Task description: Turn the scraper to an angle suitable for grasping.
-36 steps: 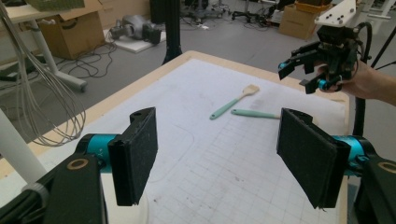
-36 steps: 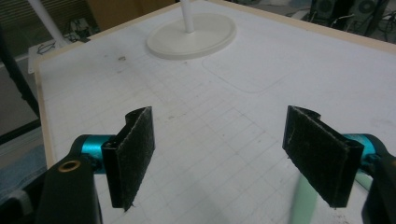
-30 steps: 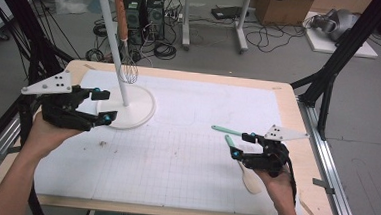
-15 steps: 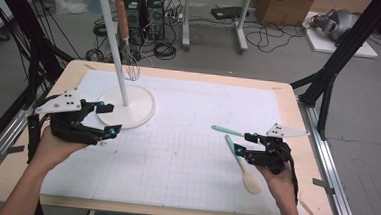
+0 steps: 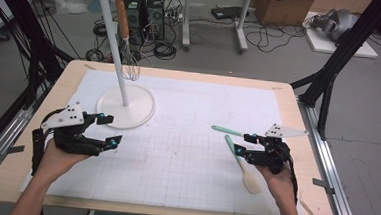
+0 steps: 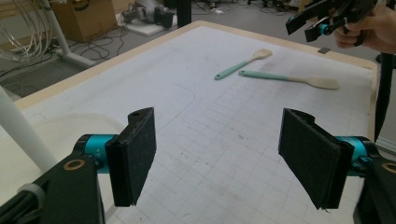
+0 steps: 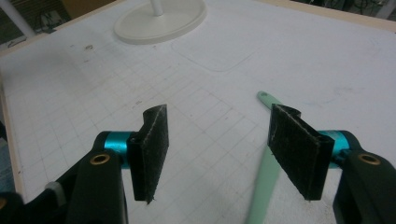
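Observation:
Two spatulas with mint-green handles and pale wooden blades lie on the white grid mat at the right. The nearer spatula (image 5: 240, 163) (image 7: 261, 196) runs under my right gripper (image 5: 241, 143) (image 7: 217, 154). This gripper hovers open just above its handle; its jaws have just been closing, with no pad touching the handle. The farther spatula (image 5: 224, 130) (image 6: 243, 64) lies beside it. My left gripper (image 5: 112, 130) (image 6: 217, 158) stands open and empty over the mat, in front of the white stand base (image 5: 126, 106).
A white pole (image 5: 113, 42) rises from the round base, and a whisk (image 5: 129, 66) with a wooden handle hangs from its top hooks. The wooden table edge (image 5: 306, 144) frames the mat. Black frame legs, cables and boxes stand on the floor beyond.
My left gripper has sunk and drawn back from beside the stand base toward the near edge. The right hand has stayed over the spatula handle.

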Action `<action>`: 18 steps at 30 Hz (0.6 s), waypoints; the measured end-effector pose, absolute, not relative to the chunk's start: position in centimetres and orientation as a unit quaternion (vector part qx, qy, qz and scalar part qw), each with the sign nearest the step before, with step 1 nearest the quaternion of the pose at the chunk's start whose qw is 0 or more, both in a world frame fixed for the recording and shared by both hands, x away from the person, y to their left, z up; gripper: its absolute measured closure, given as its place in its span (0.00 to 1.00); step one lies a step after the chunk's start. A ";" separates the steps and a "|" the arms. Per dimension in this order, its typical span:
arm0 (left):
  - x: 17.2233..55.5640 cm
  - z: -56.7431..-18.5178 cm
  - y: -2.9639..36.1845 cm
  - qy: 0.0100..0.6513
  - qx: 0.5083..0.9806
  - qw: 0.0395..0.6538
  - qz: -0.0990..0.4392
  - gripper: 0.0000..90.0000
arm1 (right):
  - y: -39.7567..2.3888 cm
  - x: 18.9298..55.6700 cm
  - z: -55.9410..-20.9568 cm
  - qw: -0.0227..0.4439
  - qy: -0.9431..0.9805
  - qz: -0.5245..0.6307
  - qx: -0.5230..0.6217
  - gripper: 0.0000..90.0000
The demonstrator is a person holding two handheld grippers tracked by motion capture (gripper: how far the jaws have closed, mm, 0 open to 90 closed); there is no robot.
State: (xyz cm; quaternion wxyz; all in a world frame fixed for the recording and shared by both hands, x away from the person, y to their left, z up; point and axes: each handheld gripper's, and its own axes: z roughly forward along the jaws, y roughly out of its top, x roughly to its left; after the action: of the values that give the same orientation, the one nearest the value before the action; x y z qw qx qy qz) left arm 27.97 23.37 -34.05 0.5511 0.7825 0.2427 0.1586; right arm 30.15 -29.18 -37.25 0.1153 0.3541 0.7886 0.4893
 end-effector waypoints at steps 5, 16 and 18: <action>27.8 -34.9 23.4 0.248 0.781 0.551 0.158 0.31 | -29.5 30.1 -37.1 0.121 0.783 0.495 0.358 0.41; 27.5 -36.1 23.0 0.247 0.786 0.539 0.175 0.30 | -29.3 30.1 -37.0 0.123 0.785 0.491 0.357 0.41; 27.4 -36.2 23.0 0.249 0.786 0.539 0.175 0.29 | -29.3 30.1 -37.1 0.125 0.787 0.490 0.353 0.41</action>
State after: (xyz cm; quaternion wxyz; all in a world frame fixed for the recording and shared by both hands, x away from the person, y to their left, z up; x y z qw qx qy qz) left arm 27.43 23.01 -36.25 0.5387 0.7857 0.2485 0.1751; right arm 30.08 -29.29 -37.06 0.1246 0.3534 0.7869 0.4902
